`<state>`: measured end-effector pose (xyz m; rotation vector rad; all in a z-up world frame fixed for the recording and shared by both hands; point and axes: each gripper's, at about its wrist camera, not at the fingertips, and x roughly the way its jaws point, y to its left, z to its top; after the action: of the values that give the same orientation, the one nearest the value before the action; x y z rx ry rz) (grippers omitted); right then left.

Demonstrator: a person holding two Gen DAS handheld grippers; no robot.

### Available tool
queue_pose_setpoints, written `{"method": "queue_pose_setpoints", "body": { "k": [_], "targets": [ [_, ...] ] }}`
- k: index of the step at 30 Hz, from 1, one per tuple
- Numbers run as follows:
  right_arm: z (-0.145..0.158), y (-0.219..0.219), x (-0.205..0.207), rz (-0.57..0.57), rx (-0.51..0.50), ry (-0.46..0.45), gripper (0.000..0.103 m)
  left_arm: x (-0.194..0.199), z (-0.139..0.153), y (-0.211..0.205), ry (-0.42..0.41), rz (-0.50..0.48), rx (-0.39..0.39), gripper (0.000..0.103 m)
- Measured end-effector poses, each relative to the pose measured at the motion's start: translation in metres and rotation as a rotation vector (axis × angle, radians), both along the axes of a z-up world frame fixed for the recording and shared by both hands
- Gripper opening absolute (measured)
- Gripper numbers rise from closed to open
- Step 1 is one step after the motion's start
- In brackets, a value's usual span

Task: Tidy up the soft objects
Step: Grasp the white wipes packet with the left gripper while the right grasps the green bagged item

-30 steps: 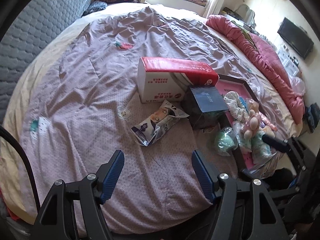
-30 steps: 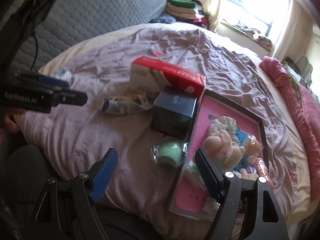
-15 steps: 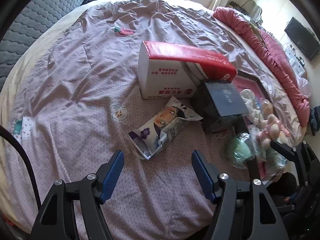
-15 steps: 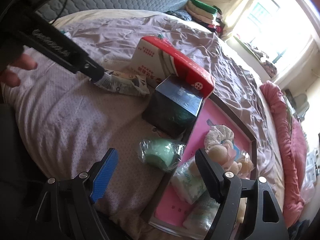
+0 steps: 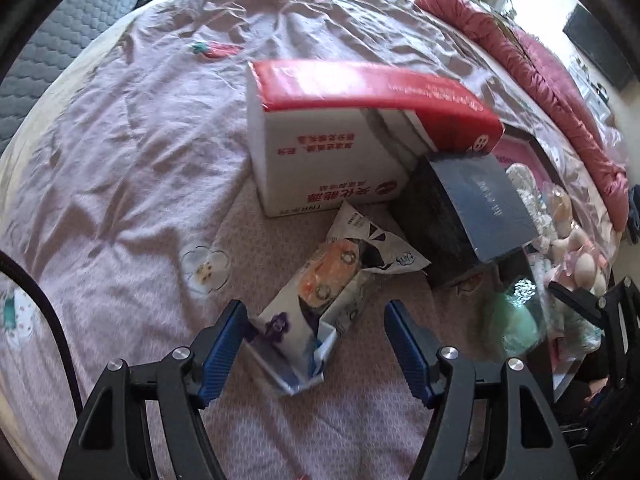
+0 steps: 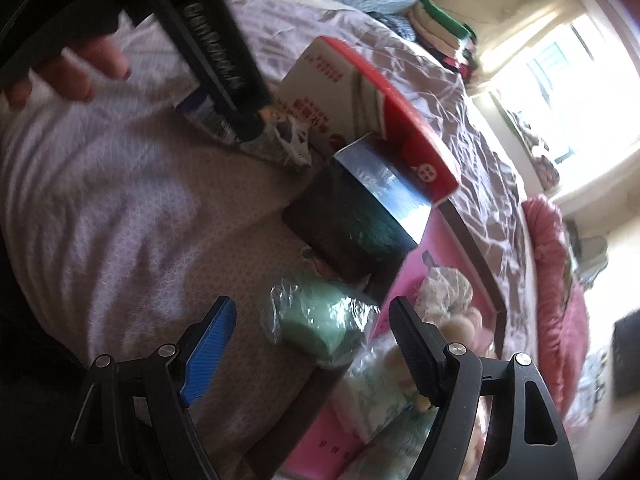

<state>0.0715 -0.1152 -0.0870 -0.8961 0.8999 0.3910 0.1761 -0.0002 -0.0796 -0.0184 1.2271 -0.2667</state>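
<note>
Two boxes: one red-and-white carton (image 5: 332, 152), one dark blue box (image 5: 476, 216).
One printed soft pack (image 5: 320, 300), near.
One green wrapped roll (image 6: 320, 326), right.
One pink tray (image 6: 448, 256), far right; plush count inside unclear.

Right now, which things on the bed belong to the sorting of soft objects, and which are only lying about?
Belongs to the job:
- soft printed pack, between the open left tongs
- green wrapped roll, ahead of the open right tongs
- pink tray with plush items

Lying about:
- red-and-white carton
- dark box
- folded clothes
</note>
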Motion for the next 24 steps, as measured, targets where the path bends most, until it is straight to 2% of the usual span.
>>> {"method": "queue_pose_setpoints", "body": {
  "k": [3, 14, 15, 19, 21, 24],
  "targets": [
    [-0.011, 0.001, 0.01, 0.013, -0.036, 0.033, 0.079, 0.005, -0.005, -0.003, 0.003, -0.024, 0.026, 0.07],
    [-0.028, 0.001, 0.035, 0.035, -0.041, 0.092, 0.075, 0.018, -0.016, -0.012, -0.02, -0.083, 0.054, 0.071],
    [-0.028, 0.002, 0.036, 0.036, -0.035, 0.093, 0.07, 0.019, -0.016, -0.014, -0.025, -0.093, 0.059, 0.071],
    [-0.026, -0.003, 0.044, -0.004, 0.028, 0.109, 0.061, 0.019, -0.019, -0.023, -0.053, -0.127, 0.072, 0.07],
    [-0.024, -0.006, 0.048, -0.031, 0.053, 0.112, 0.052, 0.019, -0.02, -0.027, -0.057, -0.137, 0.068, 0.064],
    [-0.02, -0.011, 0.049, -0.067, 0.111, 0.127, 0.049, 0.017, -0.021, -0.034, -0.061, -0.155, 0.057, 0.045]
  ]
}}
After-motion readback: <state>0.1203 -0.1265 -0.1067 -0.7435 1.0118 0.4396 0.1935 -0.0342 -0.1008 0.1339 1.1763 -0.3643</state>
